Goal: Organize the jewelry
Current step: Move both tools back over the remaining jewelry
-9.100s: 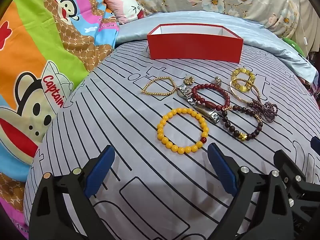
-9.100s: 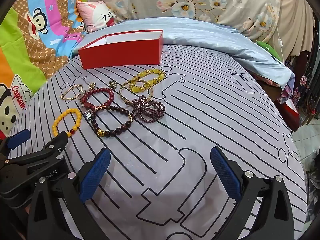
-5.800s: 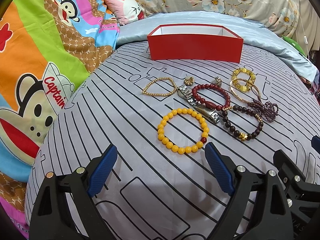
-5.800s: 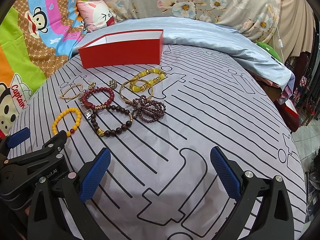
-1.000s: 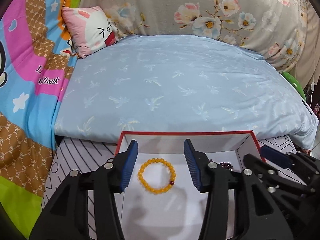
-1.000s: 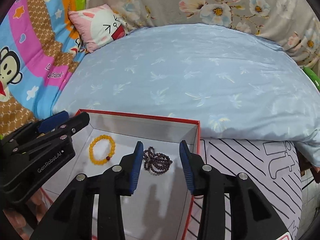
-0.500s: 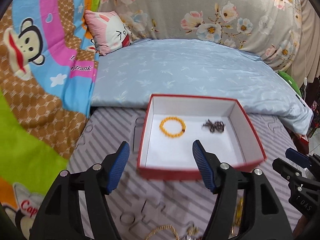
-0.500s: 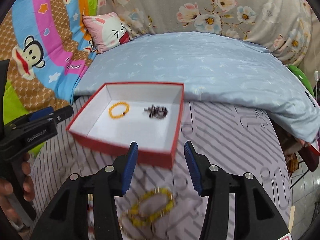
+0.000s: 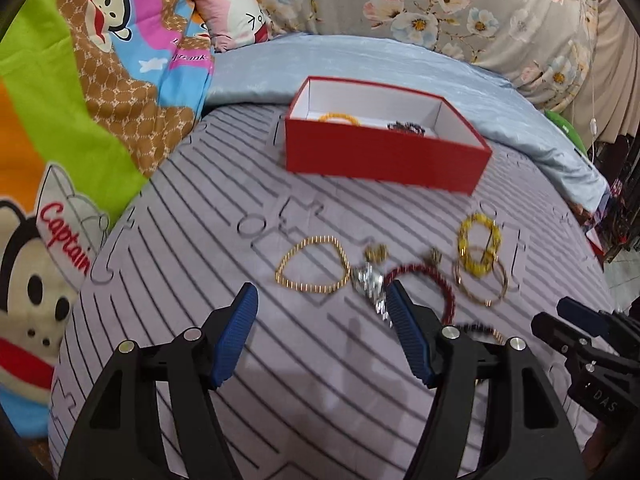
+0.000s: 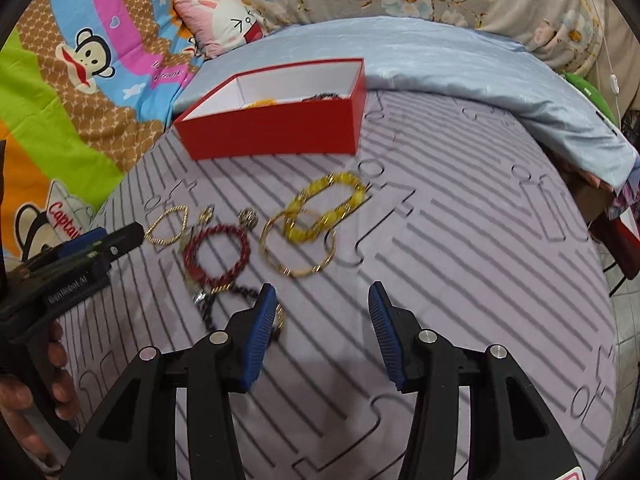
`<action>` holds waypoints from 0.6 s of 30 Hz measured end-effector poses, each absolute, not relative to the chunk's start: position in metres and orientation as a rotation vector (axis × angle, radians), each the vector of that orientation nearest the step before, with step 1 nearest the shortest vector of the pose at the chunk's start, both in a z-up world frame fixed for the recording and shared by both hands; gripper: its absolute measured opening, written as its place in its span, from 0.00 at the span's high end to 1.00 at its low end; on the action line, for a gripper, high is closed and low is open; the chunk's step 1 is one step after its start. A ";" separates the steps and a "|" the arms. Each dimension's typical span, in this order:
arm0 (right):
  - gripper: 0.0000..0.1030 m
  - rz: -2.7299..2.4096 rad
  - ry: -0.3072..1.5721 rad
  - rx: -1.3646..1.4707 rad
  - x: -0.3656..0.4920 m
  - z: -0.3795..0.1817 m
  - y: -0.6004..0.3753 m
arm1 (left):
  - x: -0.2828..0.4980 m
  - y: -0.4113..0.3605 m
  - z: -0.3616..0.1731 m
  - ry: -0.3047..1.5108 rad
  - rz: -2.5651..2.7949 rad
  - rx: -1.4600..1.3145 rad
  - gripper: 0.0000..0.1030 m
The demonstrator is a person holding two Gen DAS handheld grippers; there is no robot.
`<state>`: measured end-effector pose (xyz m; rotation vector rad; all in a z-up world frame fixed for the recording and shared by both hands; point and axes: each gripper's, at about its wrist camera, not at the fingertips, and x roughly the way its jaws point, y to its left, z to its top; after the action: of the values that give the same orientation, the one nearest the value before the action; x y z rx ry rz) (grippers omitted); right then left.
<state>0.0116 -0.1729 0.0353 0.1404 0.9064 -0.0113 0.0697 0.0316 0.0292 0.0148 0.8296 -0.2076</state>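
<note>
- Red rectangular cardboard box: stood at the far end of the striped grey bedsheet, holding an orange bead bracelet and a dark purple bead strand.
- Left gripper, right gripper: both spread, empty.
- Gold chain bracelet, dark red bead bracelet, yellow chunky bracelet: lay loose on the sheet.
- Step judged: between picks; next calls for closing on one remaining piece.

A home bedroom: bed, cartoon blanket, pillow
</note>
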 end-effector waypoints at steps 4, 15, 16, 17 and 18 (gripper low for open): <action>0.56 -0.003 0.909 0.105 0.002 0.030 -0.160 | 0.054 0.029 0.017 0.847 -0.207 0.026 0.39; 0.63 0.012 0.911 0.089 0.005 0.019 -0.145 | 0.040 0.029 0.004 0.823 -0.172 0.027 0.39; 0.64 0.010 0.913 0.087 0.007 0.017 -0.144 | 0.040 0.029 0.002 0.826 -0.168 0.029 0.39; 0.64 0.008 0.916 0.084 0.008 0.016 -0.144 | 0.040 0.029 0.001 0.827 -0.171 0.028 0.39; 0.64 0.006 0.917 0.084 0.010 0.014 -0.144 | 0.039 0.030 -0.001 0.832 -0.171 0.025 0.39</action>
<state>0.0099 -0.1437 0.0143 0.0842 0.9166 0.0064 0.0394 0.0297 -0.0009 0.0253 0.8319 -0.1712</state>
